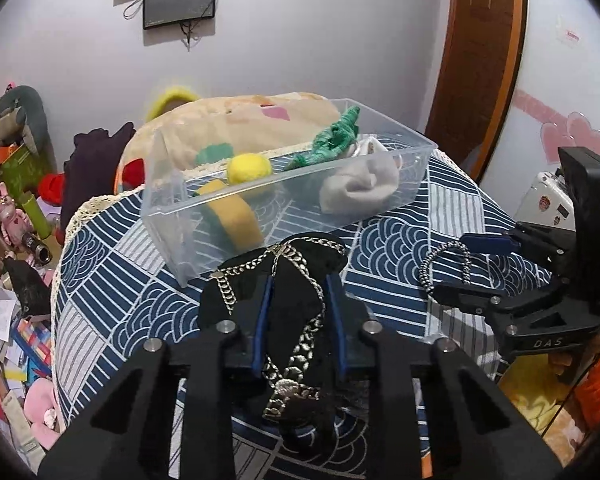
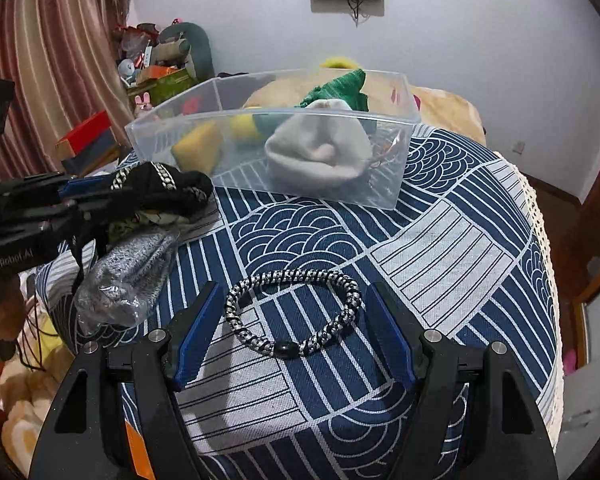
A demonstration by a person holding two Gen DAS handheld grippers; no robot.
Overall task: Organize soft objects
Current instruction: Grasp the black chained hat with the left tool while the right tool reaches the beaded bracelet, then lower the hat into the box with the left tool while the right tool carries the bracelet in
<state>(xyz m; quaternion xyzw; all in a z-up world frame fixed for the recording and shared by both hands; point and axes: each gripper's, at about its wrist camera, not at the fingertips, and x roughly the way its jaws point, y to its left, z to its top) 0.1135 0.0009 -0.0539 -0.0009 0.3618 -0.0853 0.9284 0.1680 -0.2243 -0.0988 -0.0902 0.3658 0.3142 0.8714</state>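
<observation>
While our left tongs (image 1: 298,280) pinched the black cloth (image 1: 292,312) on the tabletop (image 2: 440,240) before the bin (image 1: 284,184), our right tongs (image 2: 296,292) stood wide around the bracelet (image 2: 296,312).

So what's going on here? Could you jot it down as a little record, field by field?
Surface: table under a blue-and-white patterned cloth
Container: clear plastic box, open at the top
Inside box: round yellow ball, yellow sponge, green knitted piece, pale grey cloth bundle
Left tongs: closed on a black cloth with silver chain print
Right tongs: open, one finger on each side of a black-and-white braided cord loop, not pinching it
Also on table: grey speckled item in clear wrap
</observation>
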